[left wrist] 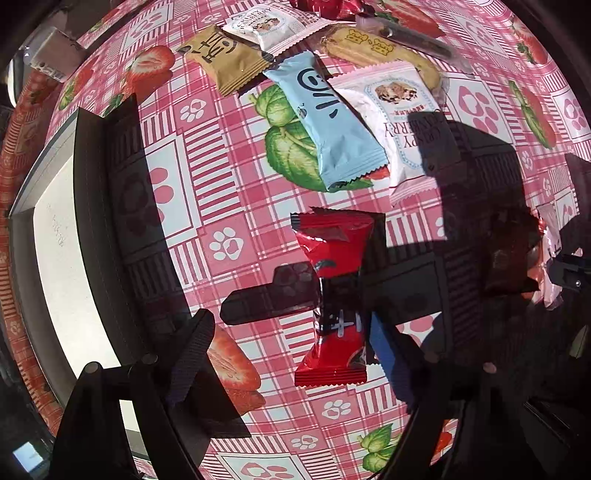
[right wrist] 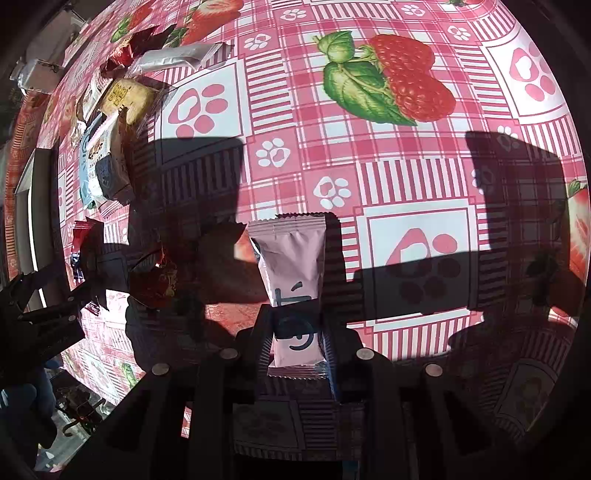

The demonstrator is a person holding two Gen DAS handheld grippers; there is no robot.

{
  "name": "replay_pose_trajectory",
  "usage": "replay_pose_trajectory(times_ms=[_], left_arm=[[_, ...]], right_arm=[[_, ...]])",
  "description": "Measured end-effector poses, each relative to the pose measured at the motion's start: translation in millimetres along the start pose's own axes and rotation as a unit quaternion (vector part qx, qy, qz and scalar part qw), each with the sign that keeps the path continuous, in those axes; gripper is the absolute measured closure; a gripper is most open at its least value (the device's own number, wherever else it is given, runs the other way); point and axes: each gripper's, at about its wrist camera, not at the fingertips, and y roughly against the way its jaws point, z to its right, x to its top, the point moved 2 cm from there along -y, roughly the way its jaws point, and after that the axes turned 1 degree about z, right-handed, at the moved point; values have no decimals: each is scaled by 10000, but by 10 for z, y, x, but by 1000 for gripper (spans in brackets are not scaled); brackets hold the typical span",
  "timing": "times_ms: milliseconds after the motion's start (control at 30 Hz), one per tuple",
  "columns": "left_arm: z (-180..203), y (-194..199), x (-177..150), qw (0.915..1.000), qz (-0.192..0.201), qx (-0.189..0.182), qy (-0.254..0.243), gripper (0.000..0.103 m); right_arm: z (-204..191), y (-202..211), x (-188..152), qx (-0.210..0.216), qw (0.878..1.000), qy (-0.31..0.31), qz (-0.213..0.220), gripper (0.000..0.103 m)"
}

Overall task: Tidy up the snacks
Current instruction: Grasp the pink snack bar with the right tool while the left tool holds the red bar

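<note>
In the left wrist view my left gripper (left wrist: 291, 332) is open, its fingers on either side of a red snack packet (left wrist: 334, 291) lying on the strawberry tablecloth. Beyond it lie a light blue packet (left wrist: 325, 125), a white cranberry packet (left wrist: 395, 122), a tan packet (left wrist: 225, 59), another white packet (left wrist: 269, 26) and a biscuit pack (left wrist: 373, 48). In the right wrist view my right gripper (right wrist: 295, 332) is shut on a pink packet (right wrist: 293, 273), held above the table. A small red wrapped snack (right wrist: 157, 280) lies to its left.
A grey-rimmed white tray (left wrist: 55, 236) sits at the left of the table. The other gripper (left wrist: 569, 273) shows at the right edge of the left wrist view. A silver packet (right wrist: 177, 55) and a pile of snacks (right wrist: 107, 147) lie at the far left of the right wrist view.
</note>
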Motion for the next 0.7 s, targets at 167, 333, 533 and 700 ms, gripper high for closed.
replay_pose_trajectory(times_ms=[167, 333, 533, 700], left_arm=[[211, -137, 48, 9991, -25, -80, -419, 15], [144, -301, 264, 9995, -183, 19, -242, 1], [-41, -725, 490, 9993, -310, -213, 73, 0], [-191, -576, 244, 9994, -183, -245, 181, 0]], right_arm=[[318, 236, 2, -264, 9976, -622, 140, 9], [388, 251, 155, -556, 9970, -544, -21, 9], [260, 135, 442, -857, 9959, 126, -277, 0], [418, 163, 445, -665, 9971, 166, -322, 0]])
